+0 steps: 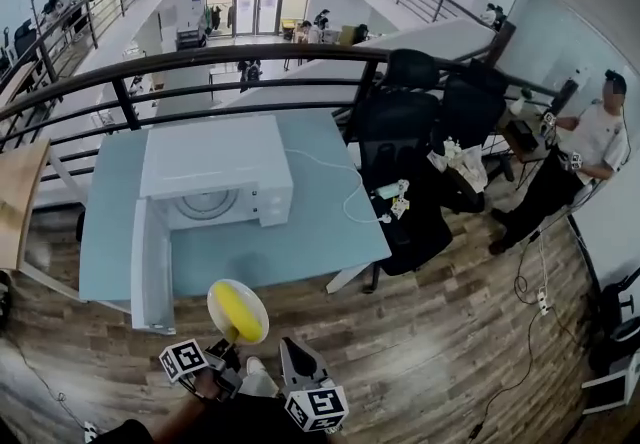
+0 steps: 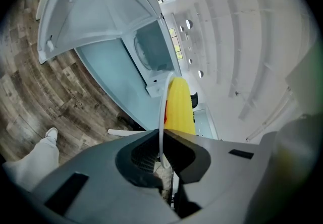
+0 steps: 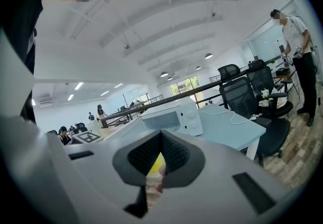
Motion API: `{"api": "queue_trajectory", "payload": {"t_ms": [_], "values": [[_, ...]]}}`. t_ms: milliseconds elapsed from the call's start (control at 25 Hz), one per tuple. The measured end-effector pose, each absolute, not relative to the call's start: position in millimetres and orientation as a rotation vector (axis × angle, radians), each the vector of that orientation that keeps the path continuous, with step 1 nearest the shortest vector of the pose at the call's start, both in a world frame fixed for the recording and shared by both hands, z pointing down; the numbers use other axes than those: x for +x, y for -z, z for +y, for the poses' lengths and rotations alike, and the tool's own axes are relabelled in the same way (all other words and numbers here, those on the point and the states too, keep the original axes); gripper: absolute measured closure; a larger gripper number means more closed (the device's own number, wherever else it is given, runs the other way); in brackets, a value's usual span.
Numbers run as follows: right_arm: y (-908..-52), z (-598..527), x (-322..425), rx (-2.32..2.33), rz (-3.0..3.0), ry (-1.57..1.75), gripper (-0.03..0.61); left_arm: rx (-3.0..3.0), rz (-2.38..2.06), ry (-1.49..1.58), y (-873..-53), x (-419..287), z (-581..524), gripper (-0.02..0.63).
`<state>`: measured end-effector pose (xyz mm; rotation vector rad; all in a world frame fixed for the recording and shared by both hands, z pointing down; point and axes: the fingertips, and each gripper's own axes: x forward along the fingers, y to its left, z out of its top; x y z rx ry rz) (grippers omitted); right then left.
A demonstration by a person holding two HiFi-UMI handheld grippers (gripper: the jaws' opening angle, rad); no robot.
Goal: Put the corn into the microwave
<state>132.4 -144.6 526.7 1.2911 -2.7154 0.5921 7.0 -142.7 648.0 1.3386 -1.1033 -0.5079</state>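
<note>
A yellow corn cob [image 1: 241, 313] lies on a small white plate [image 1: 222, 297], held in the air in front of the table's near edge. My left gripper [image 1: 228, 340] is shut on the plate's rim. In the left gripper view the thin rim [image 2: 163, 109] runs between the jaws, with the corn [image 2: 179, 107] just to its right. The white microwave [image 1: 215, 172] stands on the light-blue table [image 1: 320, 202], its door [image 1: 152, 267] swung open to the left and its cavity [image 2: 153, 49] in sight. My right gripper [image 1: 292, 352] hangs beside the left, jaws together, holding nothing.
A white cable [image 1: 345, 187] runs across the table to a power strip [image 1: 392, 194] at its right edge. Black office chairs [image 1: 415, 122] stand right of the table. A dark railing [image 1: 200, 62] runs behind it. A person [image 1: 585, 157] sits at the far right.
</note>
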Motion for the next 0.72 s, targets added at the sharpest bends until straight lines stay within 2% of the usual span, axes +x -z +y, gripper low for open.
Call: {"api": "queue_trajectory", "payload": {"t_ms": [720], "values": [[-551,-228,93,1.04,-2.773,-0.645,0.569,1.237,-1.223,0.601,-665,-28,-208,0.597]]}}
